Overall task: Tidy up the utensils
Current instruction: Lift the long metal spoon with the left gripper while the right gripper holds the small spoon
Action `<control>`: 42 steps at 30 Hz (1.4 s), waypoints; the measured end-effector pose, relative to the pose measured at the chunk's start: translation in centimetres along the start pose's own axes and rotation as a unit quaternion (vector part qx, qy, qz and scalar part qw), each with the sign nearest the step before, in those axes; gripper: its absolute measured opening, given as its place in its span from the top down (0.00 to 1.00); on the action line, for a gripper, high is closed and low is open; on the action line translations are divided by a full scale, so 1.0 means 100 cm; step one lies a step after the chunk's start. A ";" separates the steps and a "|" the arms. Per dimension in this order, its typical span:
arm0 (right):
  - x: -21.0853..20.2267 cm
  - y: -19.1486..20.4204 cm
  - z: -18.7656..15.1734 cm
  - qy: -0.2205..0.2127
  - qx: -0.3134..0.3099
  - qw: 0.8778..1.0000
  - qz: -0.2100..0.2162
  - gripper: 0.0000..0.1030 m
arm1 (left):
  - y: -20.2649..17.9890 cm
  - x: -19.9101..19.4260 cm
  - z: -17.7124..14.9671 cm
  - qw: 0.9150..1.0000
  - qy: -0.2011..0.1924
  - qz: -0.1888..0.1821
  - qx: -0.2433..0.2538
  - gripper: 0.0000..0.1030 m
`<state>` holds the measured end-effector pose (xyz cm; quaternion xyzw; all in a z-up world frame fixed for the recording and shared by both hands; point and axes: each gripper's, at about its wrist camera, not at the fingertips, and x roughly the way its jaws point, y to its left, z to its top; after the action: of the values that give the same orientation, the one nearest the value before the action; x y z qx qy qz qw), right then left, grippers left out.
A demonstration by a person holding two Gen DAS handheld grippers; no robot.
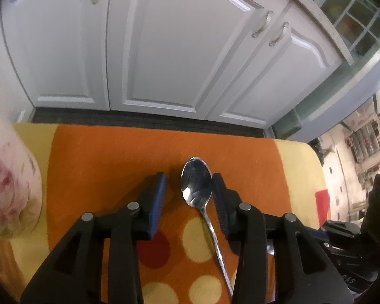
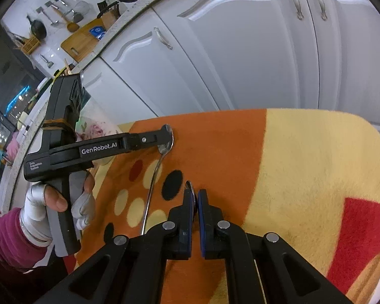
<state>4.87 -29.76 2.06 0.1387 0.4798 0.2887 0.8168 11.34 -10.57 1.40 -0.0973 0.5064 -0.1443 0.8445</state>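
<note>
Left wrist view: no full label readable; partial white letters at 4 o'clock on black gear, too blurred to make out. Left gripper [image 1: 188, 192] jaws spread wide, holding nothing, low over an orange-and-yellow spotted cloth [image 1: 109, 157]. A spoon [image 1: 197, 185] lies on the cloth between the blue pads [image 1: 157, 197], bowl toward 12 o'clock, handle running to 6 o'clock; its bowl sits just beside the right-hand pad, contact uncertain. A floral vase [image 1: 10, 190] stands at 9 o'clock near the cloth's left edge. The cloth's far edge runs across mid-frame, with white cupboard doors [image 1: 164, 50] beyond it. Right wrist view: the left gripper [image 2: 168, 136] at 10 o'clock reads "GenRobot.AI" and, smaller, "Data Acquisition System". A left hand [image 2: 60, 202] in a white glove with a magenta sleeve grips its handle, thumb bare. Its tip sits at the bowl of the spoon [image 2: 153, 177], whose handle trails to 7 o'clock. Right gripper [image 2: 195, 200] is clamped narrow on a thin metal utensil [image 2: 190, 190], seen edge-on between the pads, type unclear. Bare cloth [image 2: 304, 164] stretches from 1 to 4 o'clock up to its rounded edge.
</note>
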 end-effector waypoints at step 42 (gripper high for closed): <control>-0.008 0.028 0.008 -0.027 -0.051 0.998 -0.040 0.97 | 0.008 -0.017 -0.012 0.999 0.008 -0.033 -0.013 0.98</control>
<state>4.30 -27.95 4.47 0.0850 0.4476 0.2761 0.8463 9.62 -9.31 1.95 -0.1243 0.5116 -0.1663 0.8338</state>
